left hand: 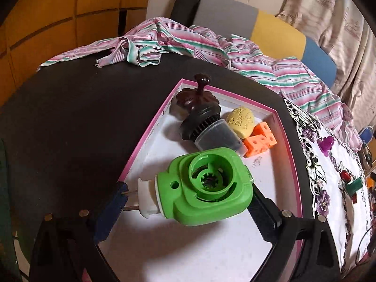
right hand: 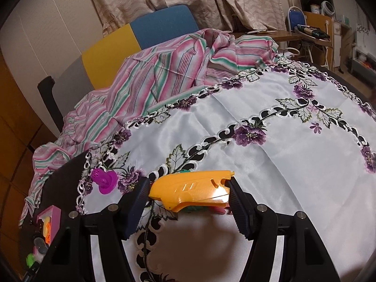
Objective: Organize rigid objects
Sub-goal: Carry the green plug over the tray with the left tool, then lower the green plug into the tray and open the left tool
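Observation:
In the left wrist view my left gripper [left hand: 185, 199] is shut on a green plug-in device [left hand: 206, 188] with a white plug end, held over the pink-rimmed white tray [left hand: 141, 145]. In the tray lie a dark brown grinder [left hand: 202, 115], a yellow egg-shaped piece [left hand: 242, 121] and orange holed cubes [left hand: 259, 141]. In the right wrist view my right gripper [right hand: 188, 192] is shut on an orange plastic shell [right hand: 190, 188] just above the embroidered white cloth [right hand: 258, 159]. A purple funnel-like piece [right hand: 104, 179] lies on the cloth to the left.
A striped pink and green cloth [right hand: 169, 70] is heaped at the far side of the dark table [left hand: 82, 117]. A chair with yellow and blue back [right hand: 141, 30] stands behind. Small red and green items [left hand: 350, 181] lie on the embroidered cloth. The tray also shows at far left [right hand: 50, 221].

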`<state>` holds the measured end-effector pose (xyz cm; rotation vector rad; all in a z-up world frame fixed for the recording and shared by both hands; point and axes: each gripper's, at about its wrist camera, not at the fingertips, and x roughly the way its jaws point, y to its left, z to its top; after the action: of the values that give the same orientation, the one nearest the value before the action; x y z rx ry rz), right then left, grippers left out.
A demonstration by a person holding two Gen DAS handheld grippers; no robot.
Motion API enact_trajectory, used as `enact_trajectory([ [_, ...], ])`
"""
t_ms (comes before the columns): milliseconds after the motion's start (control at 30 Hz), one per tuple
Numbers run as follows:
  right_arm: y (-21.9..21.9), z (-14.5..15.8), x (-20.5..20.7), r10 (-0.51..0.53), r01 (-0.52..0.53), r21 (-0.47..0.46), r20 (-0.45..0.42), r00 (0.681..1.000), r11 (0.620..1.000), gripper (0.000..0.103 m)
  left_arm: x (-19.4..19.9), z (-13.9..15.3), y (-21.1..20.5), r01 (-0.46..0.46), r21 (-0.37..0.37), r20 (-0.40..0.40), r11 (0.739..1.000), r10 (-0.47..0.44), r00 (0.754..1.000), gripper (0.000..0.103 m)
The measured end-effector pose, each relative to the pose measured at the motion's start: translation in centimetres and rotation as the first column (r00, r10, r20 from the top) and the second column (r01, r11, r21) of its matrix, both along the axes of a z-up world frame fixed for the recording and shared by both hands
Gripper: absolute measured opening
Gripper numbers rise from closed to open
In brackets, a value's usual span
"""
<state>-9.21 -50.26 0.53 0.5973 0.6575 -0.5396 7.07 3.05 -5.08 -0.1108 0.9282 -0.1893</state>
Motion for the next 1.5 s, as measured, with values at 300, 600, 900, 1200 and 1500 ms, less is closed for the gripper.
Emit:
enact_trajectory([
  [300, 4.1, 1.4, 0.7, 0.057, -0.056, -0.011, 0.06, 0.997, 0.998, 0.066, 1.3, -0.3, -1.5, -0.069, 0.063, -0.02, 0.996, 0.071, 0.997, 0.099],
  [600, 13.5, 3.1, 4.4, 0.284, -0.286, 0.004, 0.108, 0.953, 0.958, 0.066, 1.0, -0.6, -1.4, -0.088, 0.057, -0.067, 0.994, 0.092, 0.993, 0.099],
  [900, 21.6, 1.6, 6.9, 0.442, -0.451, 0.071, 0.106, 0.891, 0.89, 0.066, 3.0, -0.2, -1.8, -0.053, 0.073, -0.074, 0.996, 0.059, 0.996, 0.099],
  [1200, 26.0, 0.5, 7.8, 0.518, -0.524, 0.096, 0.08, 0.852, 0.846, 0.066, 1.1, 1.3, -1.4, -0.047, 0.013, 0.004, 0.999, 0.047, 0.999, 0.1],
  [1500, 29.3, 0.1, 8.3, 0.577, -0.58, 0.096, 0.062, 0.815, 0.809, 0.066, -1.2, 4.3, 2.1, -0.103, -0.007, 0.123, 0.995, 0.103, 0.987, 0.1],
])
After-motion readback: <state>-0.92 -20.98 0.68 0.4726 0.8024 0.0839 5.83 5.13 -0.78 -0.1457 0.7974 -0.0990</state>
